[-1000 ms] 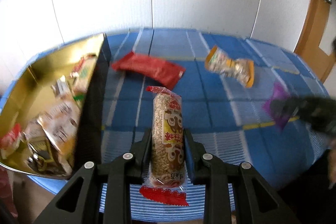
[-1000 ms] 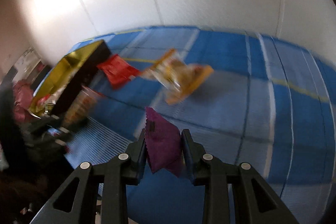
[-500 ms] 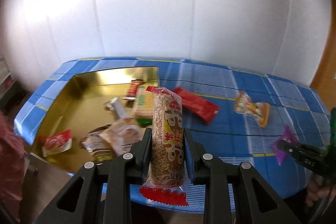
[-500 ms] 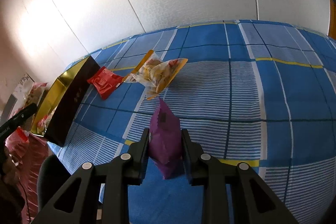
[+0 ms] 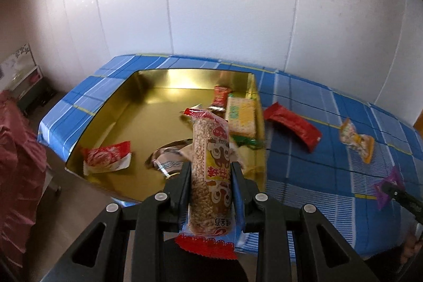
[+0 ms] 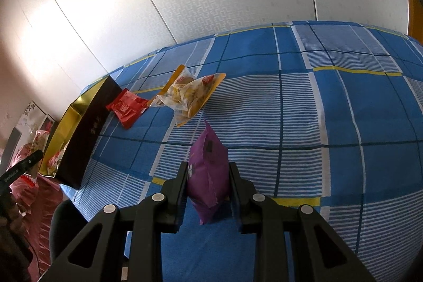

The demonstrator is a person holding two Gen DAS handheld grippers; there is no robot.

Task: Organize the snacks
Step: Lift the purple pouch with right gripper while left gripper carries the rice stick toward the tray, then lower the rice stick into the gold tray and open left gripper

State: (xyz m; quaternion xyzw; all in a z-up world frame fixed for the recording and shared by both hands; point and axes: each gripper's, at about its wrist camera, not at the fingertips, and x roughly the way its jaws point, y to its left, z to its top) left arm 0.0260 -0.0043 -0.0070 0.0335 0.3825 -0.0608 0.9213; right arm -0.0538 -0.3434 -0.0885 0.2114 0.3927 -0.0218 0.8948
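- The gold box [image 5: 111, 107] sits at the left end of the blue cloth [image 5: 312, 176]. It holds a few snacks already, like a red and white pack [image 5: 105, 156] near its front left wall.
- The left gripper [image 5: 210, 177] hangs over the front of the box. Its jaws are squeezed on a rice roll [image 5: 210, 171]. The roll stands up between them, its top poking far past the tips and its red end hanging behind them. I think it is held over the box so it can drop in.
- Just right of the box lies a red pack [image 5: 292, 124]. Farther right lies a yellow bag [image 5: 355, 140]. Both wait on the cloth.
- The right gripper [image 6: 208, 177] is well right of the box, above the cloth. Its jaws pinch a purple bag [image 6: 208, 171] around its middle, with its pointed top sticking out past the tips. I think it goes in the box next.
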